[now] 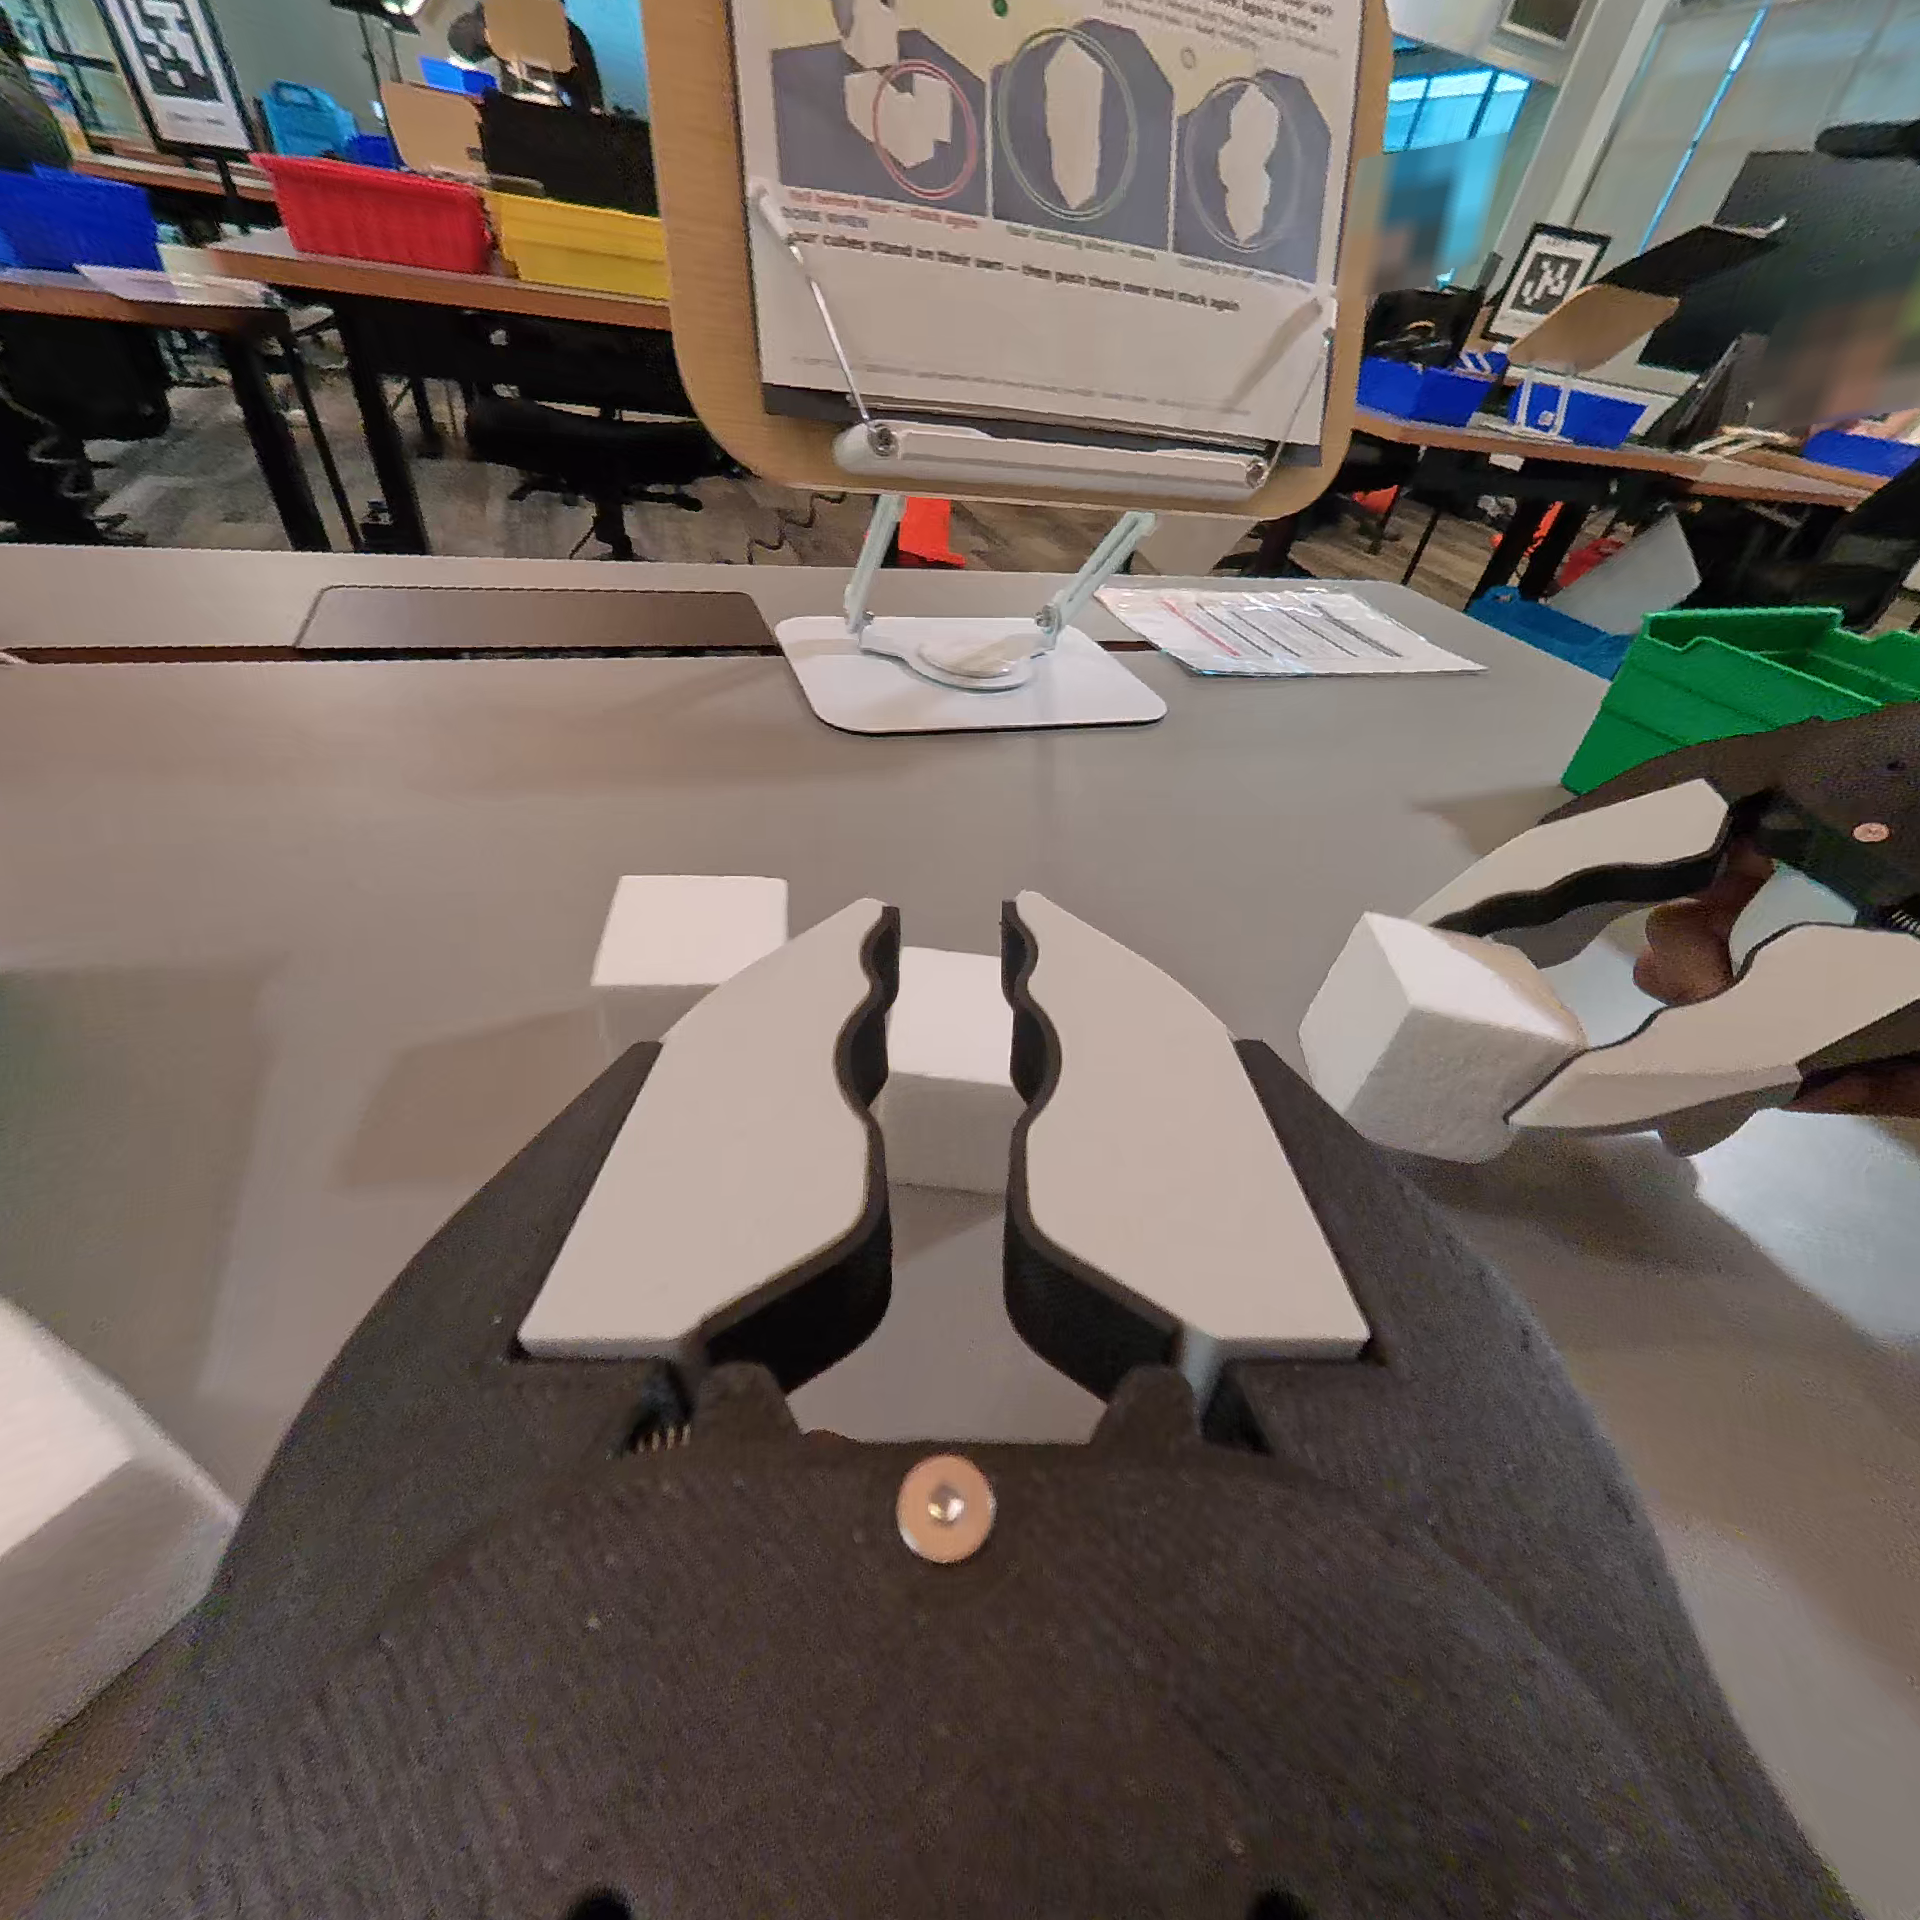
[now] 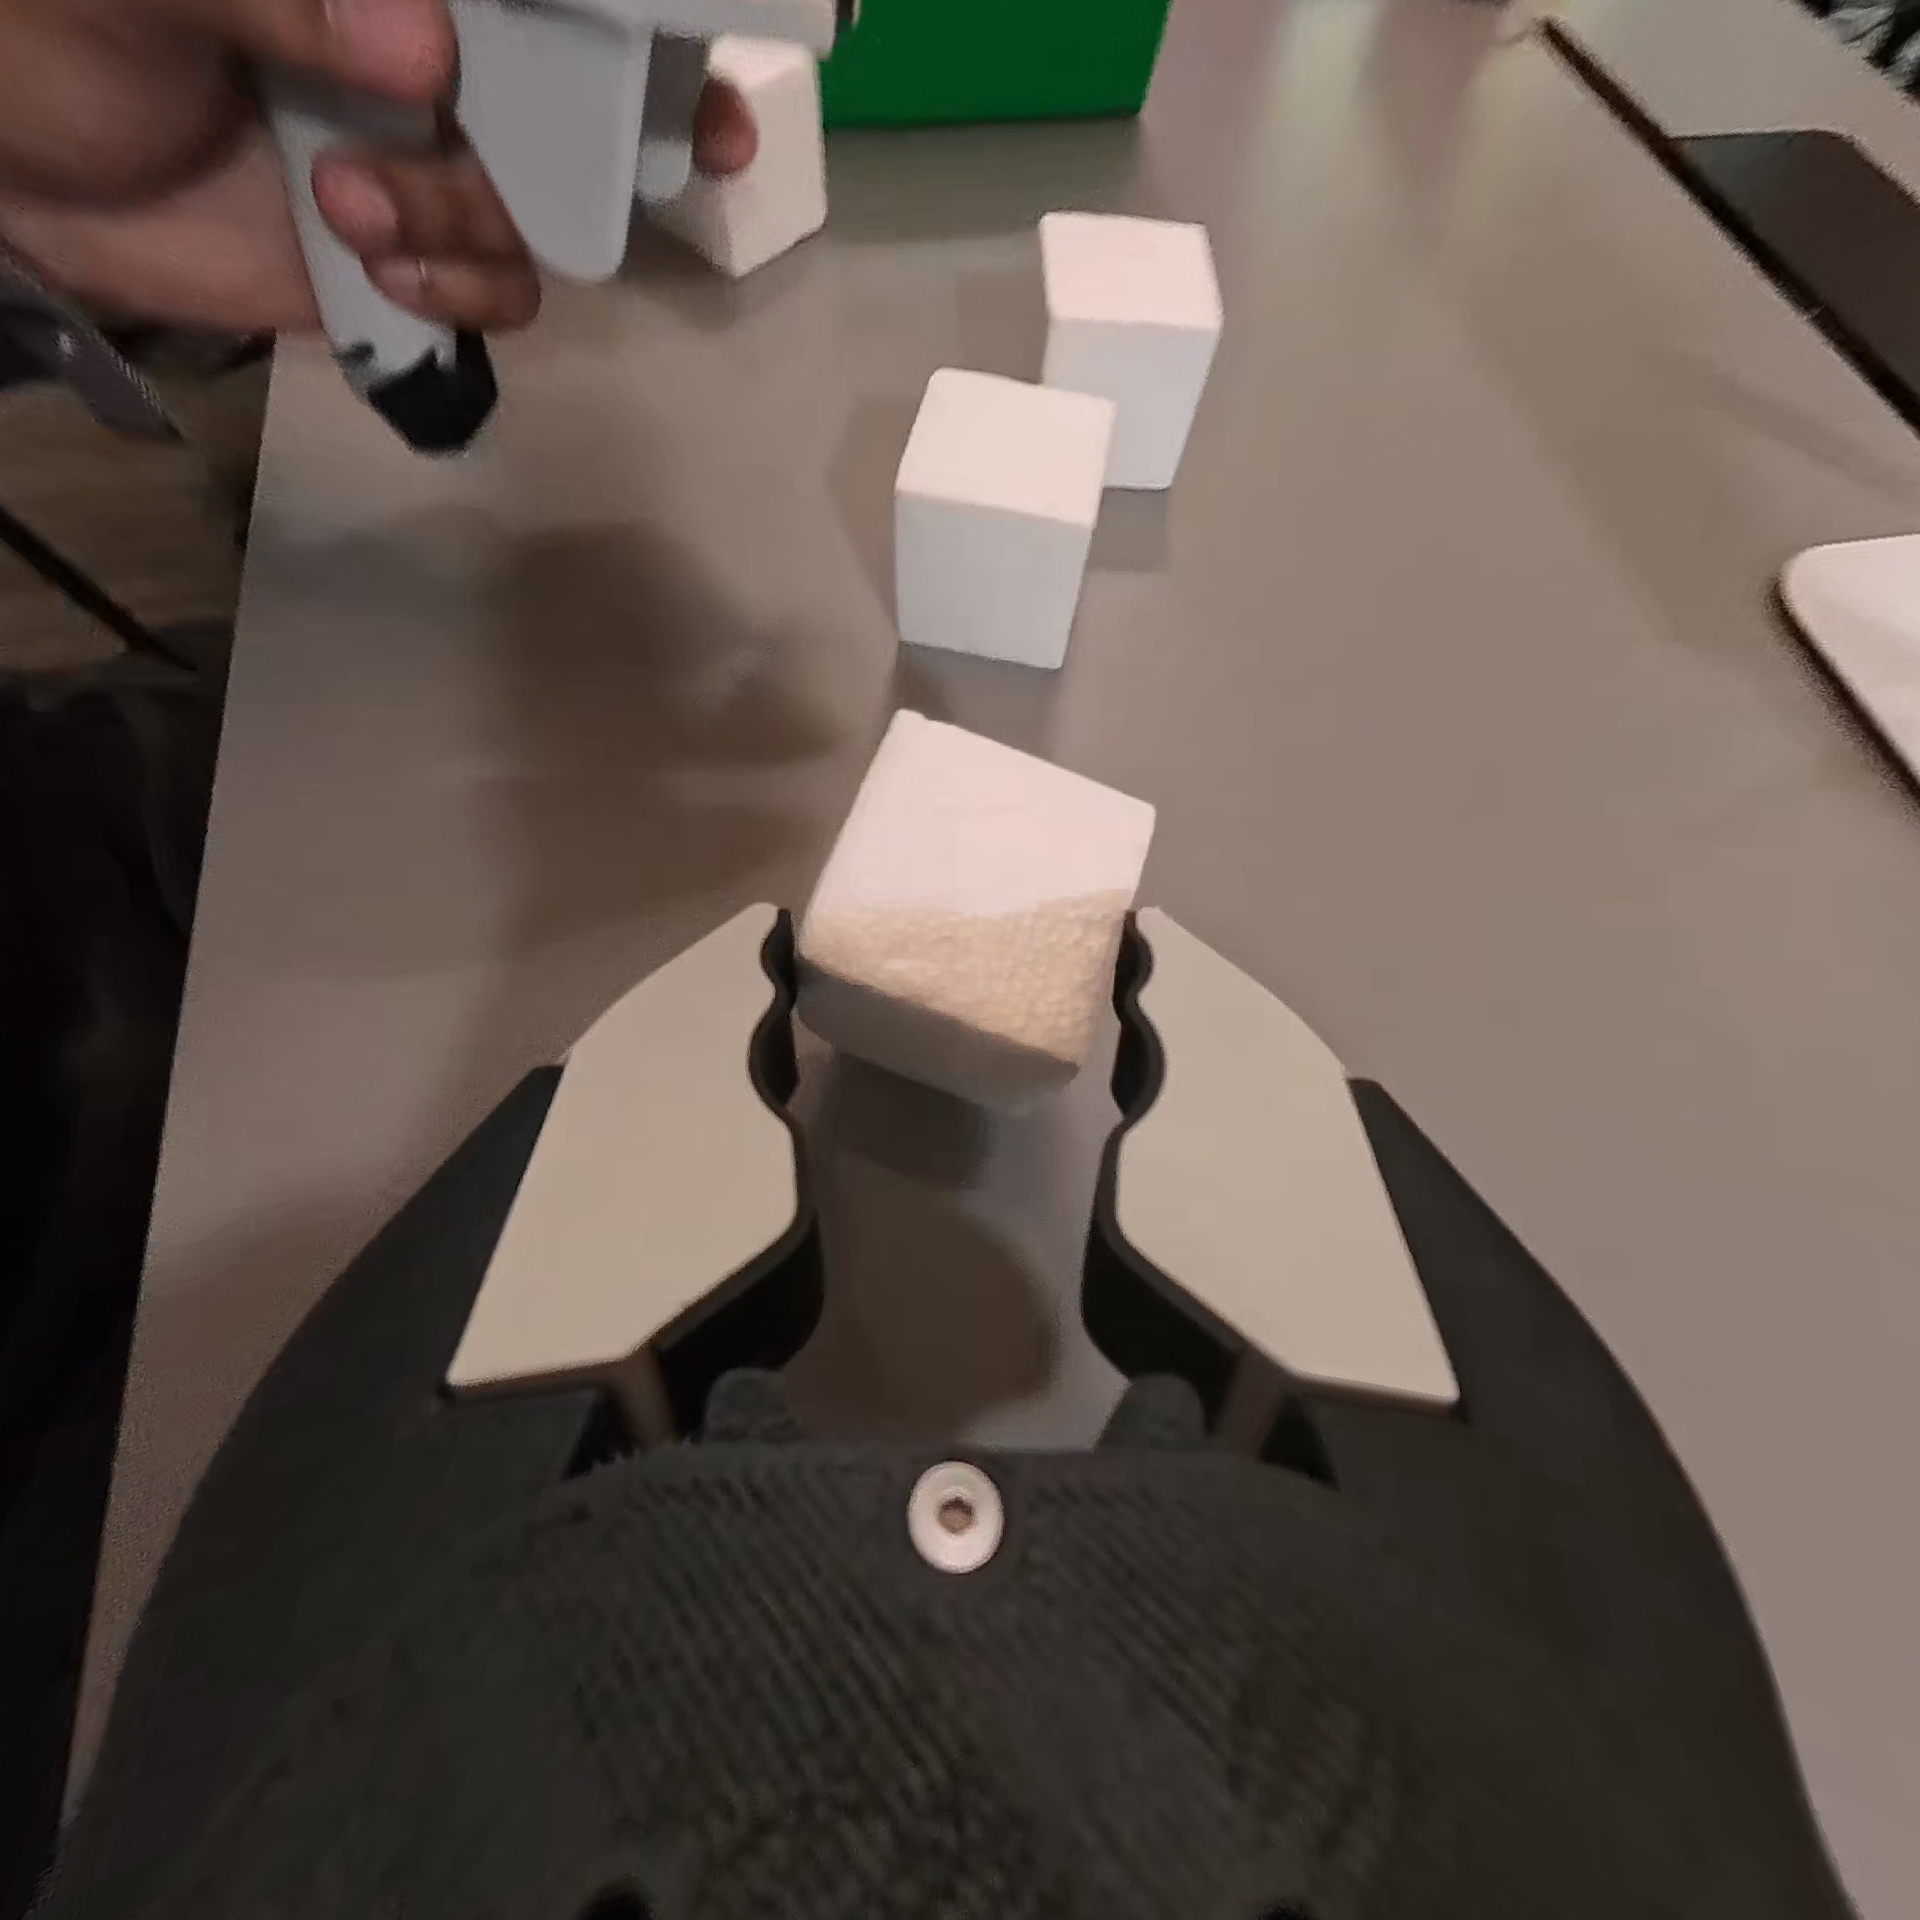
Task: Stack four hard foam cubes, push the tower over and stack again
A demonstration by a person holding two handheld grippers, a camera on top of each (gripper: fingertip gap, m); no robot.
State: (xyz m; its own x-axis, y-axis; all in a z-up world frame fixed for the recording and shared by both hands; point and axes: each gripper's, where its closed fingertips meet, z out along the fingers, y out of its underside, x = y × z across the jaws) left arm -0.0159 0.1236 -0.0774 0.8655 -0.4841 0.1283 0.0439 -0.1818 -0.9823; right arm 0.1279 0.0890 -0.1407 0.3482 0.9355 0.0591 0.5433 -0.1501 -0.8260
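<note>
My left gripper hovers over the grey table with its jaws a narrow gap apart and nothing between them. A white foam cube stands on the table just beyond the tips and shows through the gap. A second cube stands behind it to the left, and a third sits at the lower left. My right gripper is shut on a tilted foam cube held above the table; it also shows in the left wrist view. Two cubes stand ahead of it.
A document stand on a white base stands at the table's far middle, with a laminated sheet to its right. A green bin sits at the right edge. A hand holds the left gripper near another cube. There is about 15 cm between the tips of the two grippers.
</note>
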